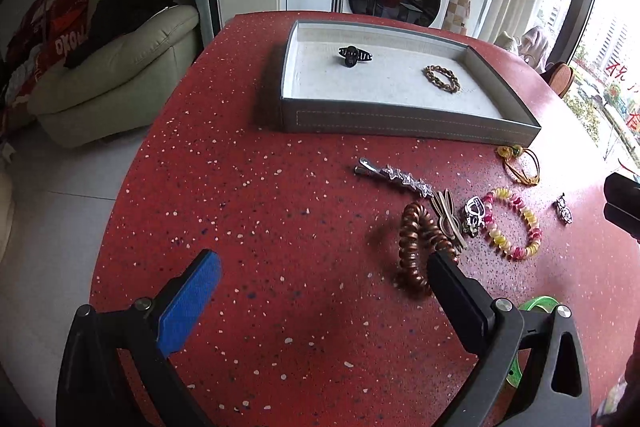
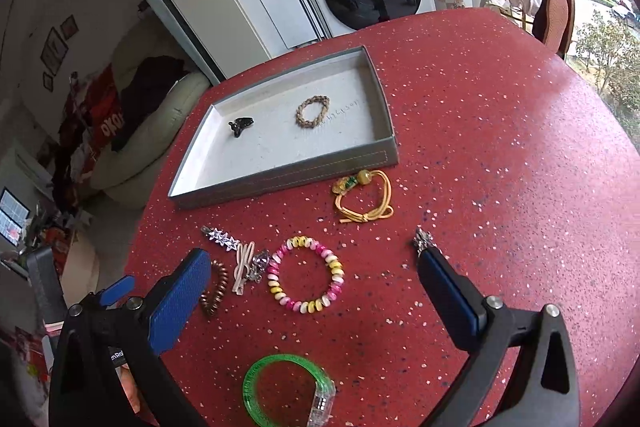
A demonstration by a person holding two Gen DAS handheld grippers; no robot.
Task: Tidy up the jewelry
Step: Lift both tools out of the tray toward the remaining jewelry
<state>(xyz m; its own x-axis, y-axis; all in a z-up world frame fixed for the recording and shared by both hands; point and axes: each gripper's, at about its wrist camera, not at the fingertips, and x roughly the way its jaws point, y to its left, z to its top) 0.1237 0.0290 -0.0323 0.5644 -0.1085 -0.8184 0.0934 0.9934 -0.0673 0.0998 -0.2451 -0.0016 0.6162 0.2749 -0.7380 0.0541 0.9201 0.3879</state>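
red speckled stone makes the table [image 2: 500,155], and a grey tray [image 2: 280,173] with a pale lining sits toward its far side, holding a black hair claw clip [image 2: 241,125] and a braided brown bracelet [image 2: 313,111]. on the bare table near the tray's front wall lie a yellow cord bracelet [image 2: 362,201], a silver star hair clip [image 2: 222,239], a beige clip [image 2: 244,267], a pink and yellow beaded bracelet [image 2: 306,275], a copper spiral hair tie [image 1: 416,251], a small silver charm [image 2: 424,242] and, nearest, a green bangle [image 2: 288,393]. the left claw [image 1: 324,267] stands wide apart with nothing between its fingers, its right finger just by the spiral tie. the right claw [image 2: 314,263] also stands wide apart, over the beaded bracelet, gripping nothing.
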